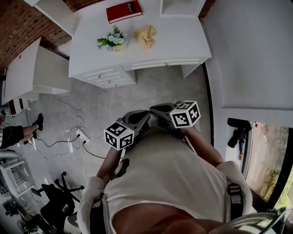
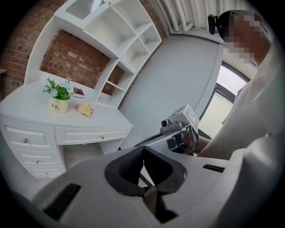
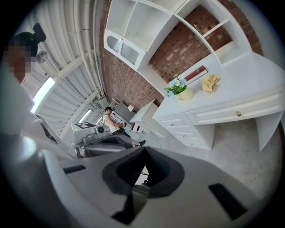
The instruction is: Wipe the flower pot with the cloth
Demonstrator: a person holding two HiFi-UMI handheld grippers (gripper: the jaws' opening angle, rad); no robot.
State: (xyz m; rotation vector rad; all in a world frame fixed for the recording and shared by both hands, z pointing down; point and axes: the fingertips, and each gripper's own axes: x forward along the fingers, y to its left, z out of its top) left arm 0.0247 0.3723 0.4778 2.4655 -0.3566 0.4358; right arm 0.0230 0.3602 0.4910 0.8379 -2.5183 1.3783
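Observation:
A cream flower pot (image 1: 113,42) with green leaves and pale blooms stands on a white desk (image 1: 174,41); it also shows as the pot (image 2: 58,105) and the pot (image 3: 183,94). A crumpled yellow cloth (image 1: 146,35) lies just right of it, seen too as the cloth (image 2: 84,109) and the cloth (image 3: 209,83). My left gripper (image 1: 145,116) and right gripper (image 1: 155,109) are held close to my chest, well short of the desk. Both are shut with nothing in them, the left (image 2: 142,153) and the right (image 3: 143,156).
A red book (image 1: 123,11) lies at the desk's back. White shelves (image 2: 120,40) rise behind it against a brick wall. Drawers (image 1: 107,75) sit under the desk's left. Cables and a power strip (image 1: 75,135) lie on the grey floor. A person (image 3: 111,122) sits at far left.

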